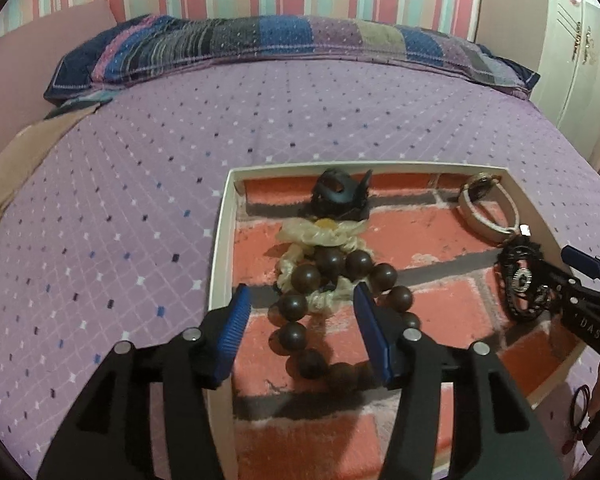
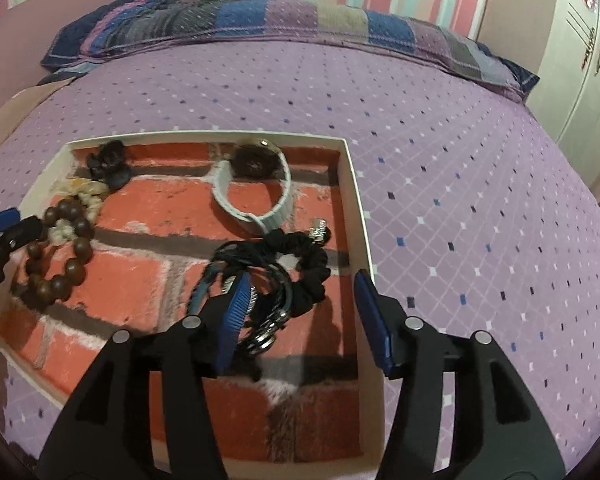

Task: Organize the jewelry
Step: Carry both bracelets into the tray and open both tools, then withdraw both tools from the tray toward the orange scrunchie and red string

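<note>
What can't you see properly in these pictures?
- Bead bracelet: left wrist view, its near beads are dark in shadow.
- Black tangle: right wrist view, the right gripper covers part; pieces can't be told apart.
- Watch: face too small to read.
- Box: near edge hidden behind the gripper.

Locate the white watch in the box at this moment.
The watch lies at the box's far end in the right wrist view, right of the black hair claw and just beyond the black scrunchie.

Right gripper (image 2: 300, 316) stands open over the white tray (image 2: 354, 184). Black scrunchie (image 2: 312, 264) lies below it, apart from the pads. Wooden bead bracelet (image 2: 60, 252) lies at tray's left.
</note>
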Demonstrator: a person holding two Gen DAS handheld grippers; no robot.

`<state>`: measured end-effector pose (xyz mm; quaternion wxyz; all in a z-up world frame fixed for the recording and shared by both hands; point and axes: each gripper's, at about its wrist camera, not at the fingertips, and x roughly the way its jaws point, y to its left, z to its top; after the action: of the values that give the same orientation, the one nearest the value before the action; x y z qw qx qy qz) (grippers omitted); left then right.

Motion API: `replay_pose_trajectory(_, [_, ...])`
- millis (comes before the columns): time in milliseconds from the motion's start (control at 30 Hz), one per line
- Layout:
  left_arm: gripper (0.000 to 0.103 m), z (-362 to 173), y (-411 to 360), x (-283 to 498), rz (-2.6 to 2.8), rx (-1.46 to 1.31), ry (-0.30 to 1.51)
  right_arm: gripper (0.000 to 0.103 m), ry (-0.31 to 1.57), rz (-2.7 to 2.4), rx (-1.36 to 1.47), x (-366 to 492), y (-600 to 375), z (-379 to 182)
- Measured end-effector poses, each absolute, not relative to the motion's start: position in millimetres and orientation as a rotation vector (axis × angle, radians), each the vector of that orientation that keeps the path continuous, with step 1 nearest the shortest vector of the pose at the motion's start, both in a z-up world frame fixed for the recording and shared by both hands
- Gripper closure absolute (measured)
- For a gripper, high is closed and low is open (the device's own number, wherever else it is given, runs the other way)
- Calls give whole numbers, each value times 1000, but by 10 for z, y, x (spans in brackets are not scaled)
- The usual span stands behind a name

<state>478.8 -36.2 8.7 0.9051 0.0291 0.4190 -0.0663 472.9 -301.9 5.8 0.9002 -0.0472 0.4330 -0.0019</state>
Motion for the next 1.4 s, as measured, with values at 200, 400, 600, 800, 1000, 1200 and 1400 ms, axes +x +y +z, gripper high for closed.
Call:
replay_pose_trajectory(200, [42,319,-354,4591,-145,42,825,27,851,-1,-97,4517,-3030,246])
replay_pose_trajectory(400, [31,492,-249,4248,-151,19,790,10,793,-26,-97,4159,-3154,416])
replay_pose_trajectory(600, [29,578,-84,3671,-164,0,768,5,771,-34,-61,3661,-3298,532])
replay_pose_trajectory(800, [11,682,99,2980,-171,-39,719,5,739,-40,-11,2928,-3442,613])
replay_pose_trajectory(1000, [8,671,211,2273,-173,-36,690,5,710,-65,-1,2230,-3536,512])
replay_pose_trajectory(1200, [6,588,206,1723,-157,-3,652,5,675,-95,36,1627,-3543,350])
replay_pose_trajectory(1400, [4,382,152,1483,-170,3,675,5,652,-97,10,1372,-3362,282])
